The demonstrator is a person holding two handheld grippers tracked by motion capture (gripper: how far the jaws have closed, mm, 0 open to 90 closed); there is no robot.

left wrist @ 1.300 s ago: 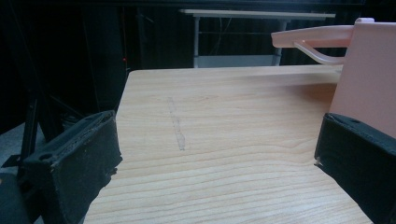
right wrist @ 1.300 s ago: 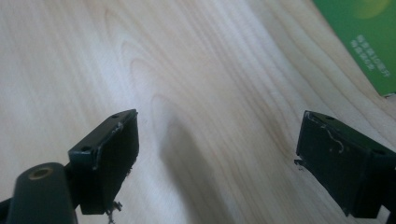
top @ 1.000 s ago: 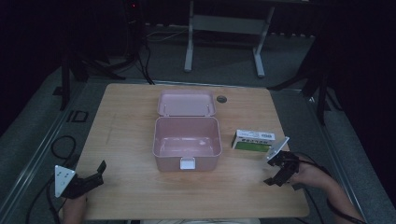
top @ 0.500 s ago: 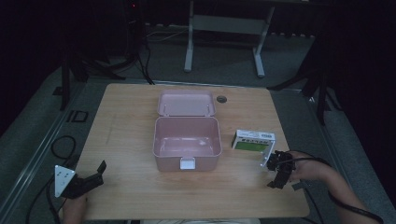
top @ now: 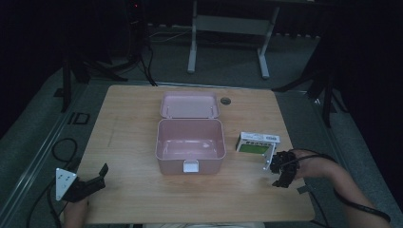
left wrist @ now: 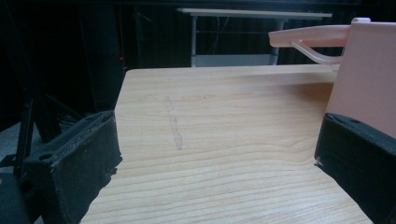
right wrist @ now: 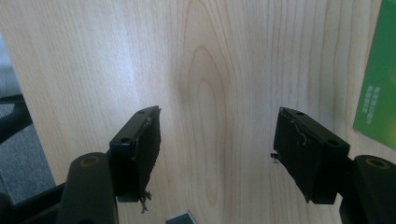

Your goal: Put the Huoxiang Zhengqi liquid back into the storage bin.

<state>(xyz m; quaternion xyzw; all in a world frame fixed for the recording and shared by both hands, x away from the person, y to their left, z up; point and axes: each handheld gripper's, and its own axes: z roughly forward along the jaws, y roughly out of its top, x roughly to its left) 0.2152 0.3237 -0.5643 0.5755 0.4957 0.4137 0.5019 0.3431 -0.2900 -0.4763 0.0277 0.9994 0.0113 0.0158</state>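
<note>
Carton: the green-and-white carton (top: 257, 143) lies flat on the counter (top: 133, 128) just ahead of your right tongs (top: 275, 166), toward the counter's far side; its green face shows at the right edge of the right tongs' view (right wrist: 378, 93).
Handling: it is likely light, thin card; it would dent under a hard squeeze, and its printed faces may be a bit slick.
Hold: take it across the short width, near the middle, so it does not swing.
Look: it has a white top edge with small print, a green panel below and crisp corners.
Right tongs: the jaws are apart with bare wood between them; they have just been closing and nothing is gripped.
Left tongs: the left tongs (top: 95, 178) rest low at the near-left corner, jaws wide apart and empty.
Box: the pink box (top: 190, 147) stands open, lid back, between both tongs; its wall is beside your left tongs' right jaw (left wrist: 369, 79).
</note>
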